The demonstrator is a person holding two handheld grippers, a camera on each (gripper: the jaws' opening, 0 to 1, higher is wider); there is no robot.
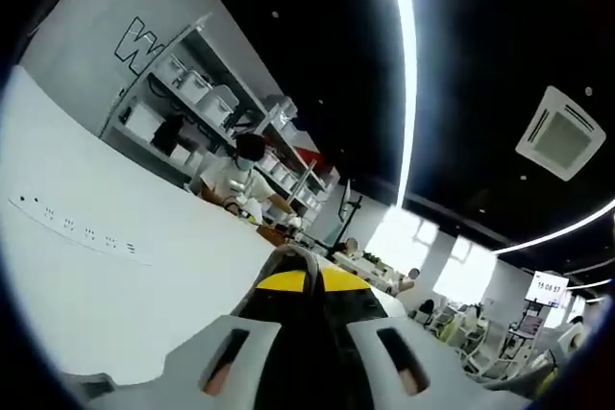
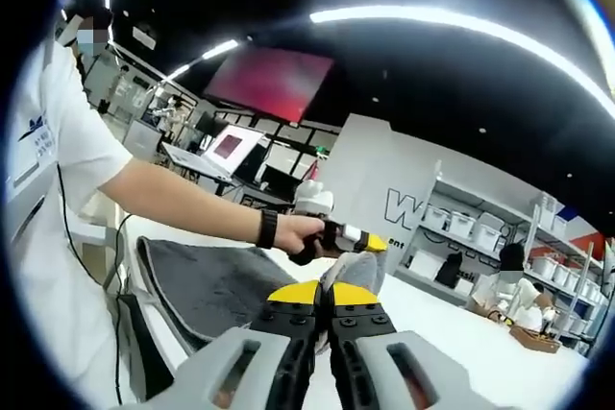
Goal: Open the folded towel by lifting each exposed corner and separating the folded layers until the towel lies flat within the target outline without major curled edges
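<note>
Towel point(image 2: 216, 285): dark grey, flat on the white table point(image 2: 461, 352), long axis running near-left to far-right.
Left gripper point(image 1: 306, 280): jaws together, holding nothing.
Right gripper point(image 2: 322, 293): jaws together, holding nothing.
Writing: large "W" on the far wall point(image 2: 399, 206).

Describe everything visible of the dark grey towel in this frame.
In the right gripper view, the dark grey towel lies on a white table, looking like soft, napped cloth. Its near edge shows stacked layers, so it seems folded still. The left gripper, held in a person's hand, hangs over its far end; contact cannot be told. The right gripper, jaws together, sits near its edge.
</note>
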